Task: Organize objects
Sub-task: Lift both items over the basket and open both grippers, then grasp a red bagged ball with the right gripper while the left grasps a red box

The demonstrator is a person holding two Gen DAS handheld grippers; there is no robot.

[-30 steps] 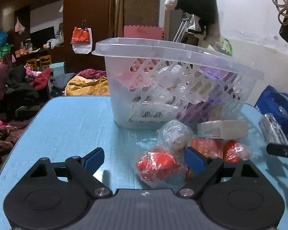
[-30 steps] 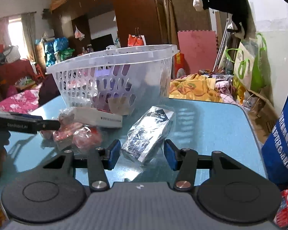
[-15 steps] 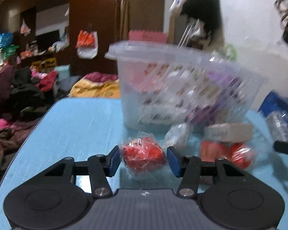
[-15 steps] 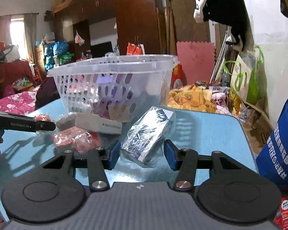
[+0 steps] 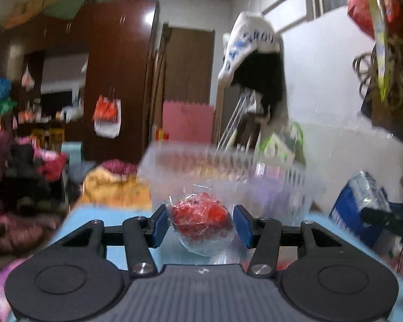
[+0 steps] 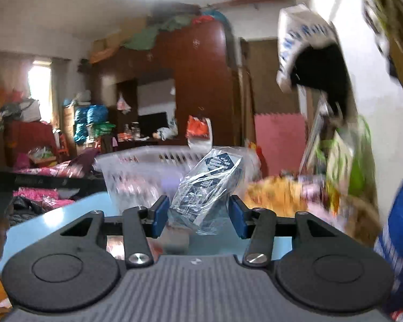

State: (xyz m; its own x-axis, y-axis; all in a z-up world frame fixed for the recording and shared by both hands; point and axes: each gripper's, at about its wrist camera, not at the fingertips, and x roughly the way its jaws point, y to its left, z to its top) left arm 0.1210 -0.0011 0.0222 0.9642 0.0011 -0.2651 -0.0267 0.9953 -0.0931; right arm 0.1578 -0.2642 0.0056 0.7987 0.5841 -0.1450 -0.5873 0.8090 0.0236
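Note:
My left gripper [image 5: 200,221] is shut on a red item wrapped in clear plastic [image 5: 201,216] and holds it up above the blue table [image 5: 94,216]. The clear slotted basket [image 5: 228,171] stands just beyond it, blurred. My right gripper [image 6: 198,216] is shut on a dark blue and white packet in clear plastic [image 6: 208,185], lifted and tilted, with the basket [image 6: 139,177] behind it to the left. That packet and the right gripper also show in the left wrist view [image 5: 362,190] at the right edge.
The blue table's far edge [image 6: 67,209] gives onto a cluttered room with clothes piles and a dark wardrobe [image 5: 115,80]. A blue bag [image 6: 397,228] hangs at the right. Red wrapped items [image 6: 147,247] lie on the table under the right gripper.
Both grippers have risen from the table with their items in hold. The left closed on the red wrapped item, then lifted it. The views tilt upward and blur.

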